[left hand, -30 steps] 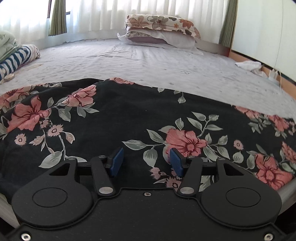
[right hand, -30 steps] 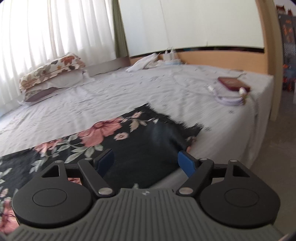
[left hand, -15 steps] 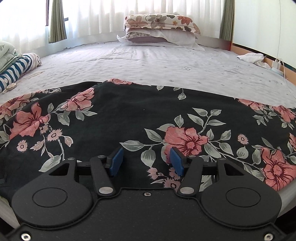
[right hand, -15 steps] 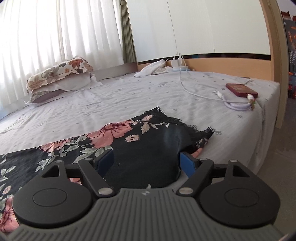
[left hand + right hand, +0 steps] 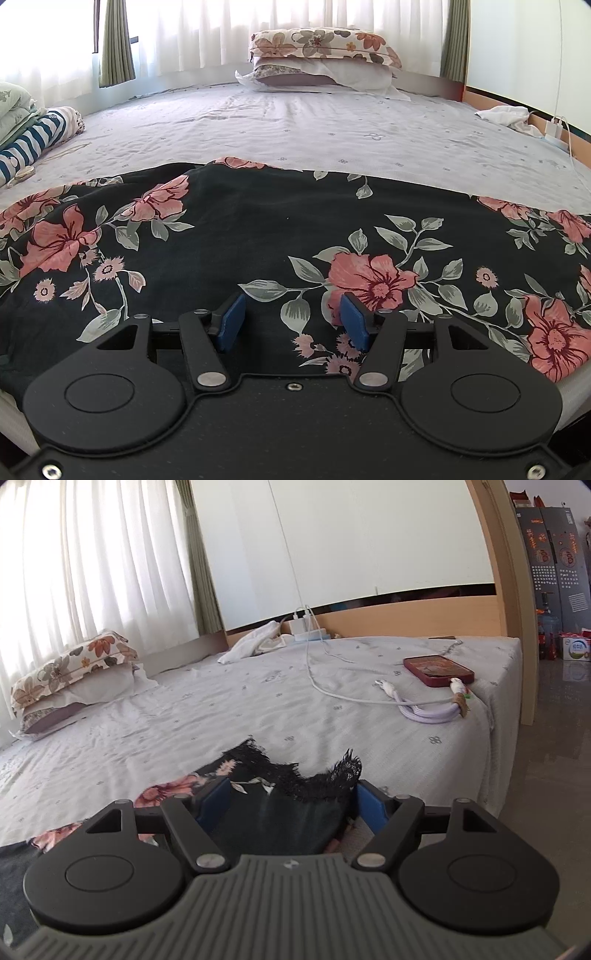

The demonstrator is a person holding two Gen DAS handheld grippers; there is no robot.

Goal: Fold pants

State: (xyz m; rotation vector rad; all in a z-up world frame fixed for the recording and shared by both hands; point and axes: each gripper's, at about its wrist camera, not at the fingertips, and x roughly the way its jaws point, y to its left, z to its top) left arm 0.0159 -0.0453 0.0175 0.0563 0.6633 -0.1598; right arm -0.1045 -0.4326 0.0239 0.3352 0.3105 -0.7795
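No text, label or number is sharp enough to read anywhere.

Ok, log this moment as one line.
stage: pre-grasp | left gripper: open over pants | right gripper: open, lace hem between jaws

We find a home bedroom. A bed with a patterned sheet fills both views; stacked pillows lie against curtains. A phone and charging cable rest on the sheet, folded bedding at one edge.
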